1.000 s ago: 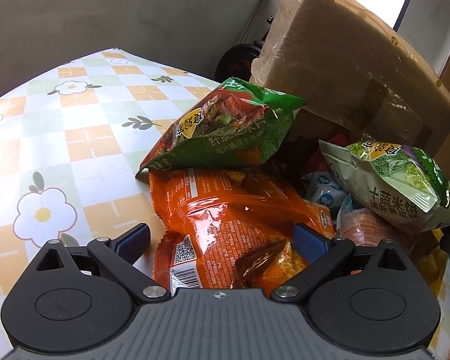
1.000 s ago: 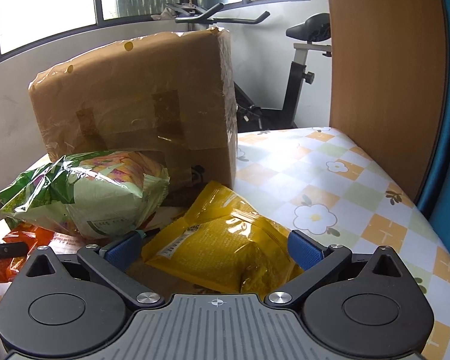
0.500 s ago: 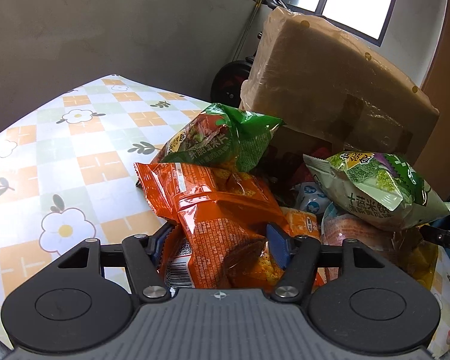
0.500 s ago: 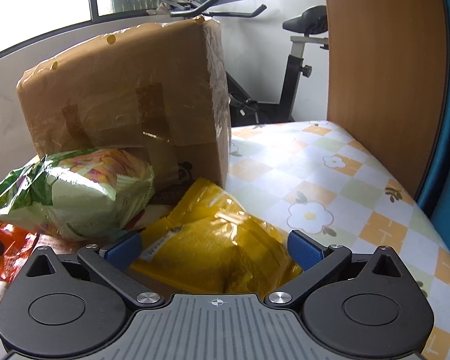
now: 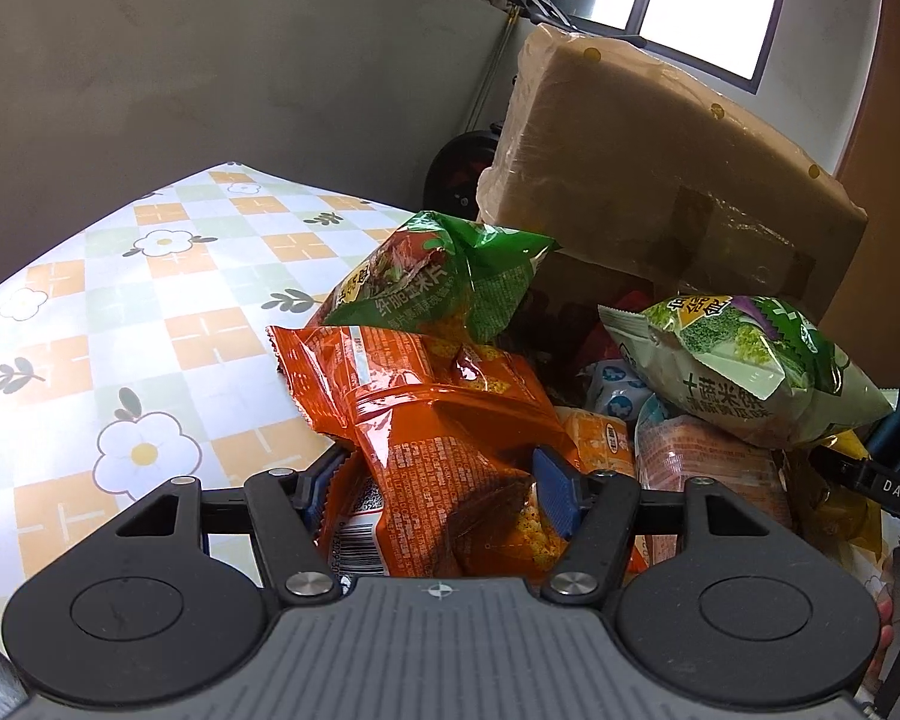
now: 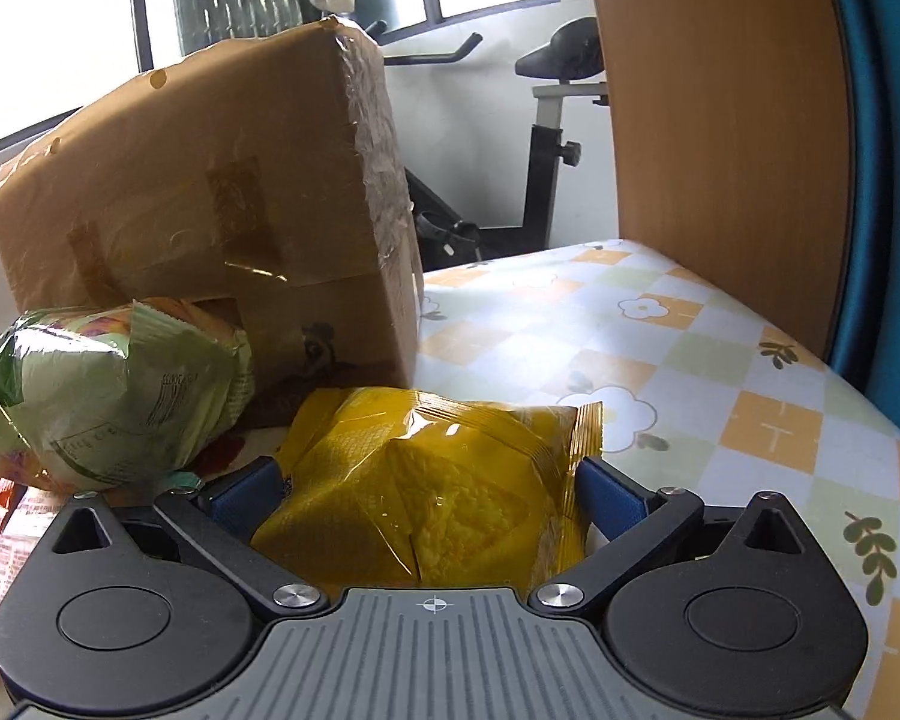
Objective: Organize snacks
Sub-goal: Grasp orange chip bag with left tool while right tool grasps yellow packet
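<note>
My left gripper (image 5: pixel 438 483) is shut on an orange snack bag (image 5: pixel 444 420), whose near end is pinched between the blue pads and raised off the flowered tablecloth (image 5: pixel 150 324). A green chip bag (image 5: pixel 450 282) lies just behind it, and a pale green rice-cracker bag (image 5: pixel 744 360) tops the pile to the right. In the right wrist view, my right gripper (image 6: pixel 426 495) stands wide open around a yellow snack bag (image 6: pixel 438 480) that fills the gap between its fingers. The pale green bag (image 6: pixel 108 396) sits to its left.
A taped cardboard box (image 6: pixel 210 204) leans over the pile at the back, also seen as the box (image 5: pixel 660 180) in the left wrist view. Several small packets (image 5: pixel 618 396) lie under the pile. A wooden panel (image 6: pixel 720 120) stands on the right, an exercise bike (image 6: pixel 546 138) behind the table.
My left gripper closed onto the orange bag and lifted its end slightly. My right gripper sank forward over the yellow bag, which now lies between its unchanged, wide fingers.
</note>
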Motion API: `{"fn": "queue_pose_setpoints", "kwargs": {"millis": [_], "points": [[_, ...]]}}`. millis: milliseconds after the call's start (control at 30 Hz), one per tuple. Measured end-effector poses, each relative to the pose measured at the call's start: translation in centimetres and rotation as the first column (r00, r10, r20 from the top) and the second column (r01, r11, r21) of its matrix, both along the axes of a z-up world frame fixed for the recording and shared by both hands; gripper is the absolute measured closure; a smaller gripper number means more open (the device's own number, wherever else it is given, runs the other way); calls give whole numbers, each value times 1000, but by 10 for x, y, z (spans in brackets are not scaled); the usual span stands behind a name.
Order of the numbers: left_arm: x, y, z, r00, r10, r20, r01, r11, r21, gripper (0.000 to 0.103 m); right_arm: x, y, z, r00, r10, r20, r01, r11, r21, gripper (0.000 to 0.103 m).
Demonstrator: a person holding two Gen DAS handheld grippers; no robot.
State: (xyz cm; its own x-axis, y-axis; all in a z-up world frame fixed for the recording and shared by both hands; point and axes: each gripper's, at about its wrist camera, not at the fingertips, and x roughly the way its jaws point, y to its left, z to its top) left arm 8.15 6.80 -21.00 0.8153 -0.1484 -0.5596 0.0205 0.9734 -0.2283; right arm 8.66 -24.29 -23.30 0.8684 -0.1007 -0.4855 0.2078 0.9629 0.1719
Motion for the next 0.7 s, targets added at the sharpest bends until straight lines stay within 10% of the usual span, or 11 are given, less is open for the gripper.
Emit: {"fn": "queue_pose_setpoints", "kwargs": {"millis": [433,700], "points": [[2,-7,-3,1000,-4,-9,5,1000,16,36,-4,-30,-10,1000,-22,17,18,979,203,0],[-1,-6,-1,1000,-14,-5,14,1000,11,36,-11,-19,-6,999,6,48,-12,991,135,14]]}}
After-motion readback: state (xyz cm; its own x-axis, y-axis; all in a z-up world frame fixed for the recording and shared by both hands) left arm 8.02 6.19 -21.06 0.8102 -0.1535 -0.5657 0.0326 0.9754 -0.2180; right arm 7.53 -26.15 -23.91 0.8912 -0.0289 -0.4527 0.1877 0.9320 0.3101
